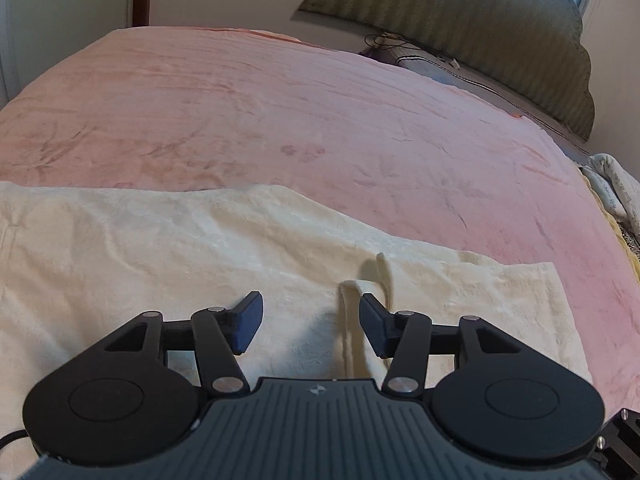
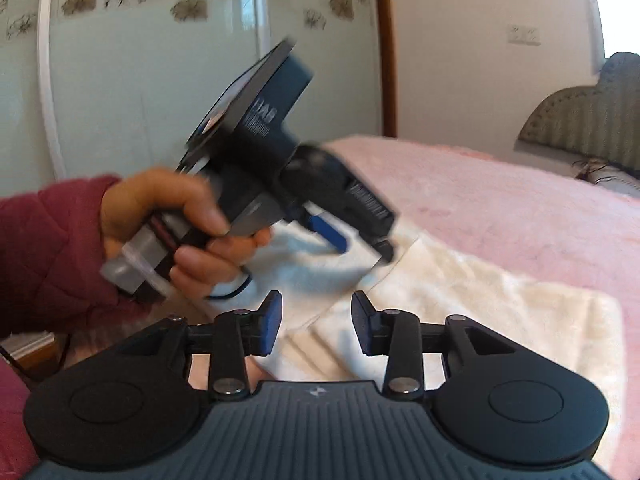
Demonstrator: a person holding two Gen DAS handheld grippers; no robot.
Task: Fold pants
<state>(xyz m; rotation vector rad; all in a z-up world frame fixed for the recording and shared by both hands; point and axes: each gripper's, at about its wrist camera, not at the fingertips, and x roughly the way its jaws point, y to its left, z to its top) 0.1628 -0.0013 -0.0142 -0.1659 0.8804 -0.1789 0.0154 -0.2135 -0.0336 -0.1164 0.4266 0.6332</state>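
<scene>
Cream fleece pants (image 1: 160, 264) lie spread across the near part of the pink bed, with a raised fold (image 1: 360, 300) in the cloth. My left gripper (image 1: 311, 326) is open just above the pants, the raised fold beside its right finger. In the right wrist view the pants (image 2: 480, 300) lie ahead and to the right. My right gripper (image 2: 316, 326) is open and empty above the near edge of the pants. The left gripper also shows there (image 2: 360, 246), held by a hand in a maroon sleeve, blurred, its fingers over the cloth.
The pink blanket (image 1: 280, 112) covers the bed beyond the pants. A green padded headboard (image 1: 480, 32) stands at the far right, with cables and small items in front of it. A bundle of pale cloth (image 1: 616, 184) lies at the bed's right edge. A glass partition (image 2: 160, 80) is at the left.
</scene>
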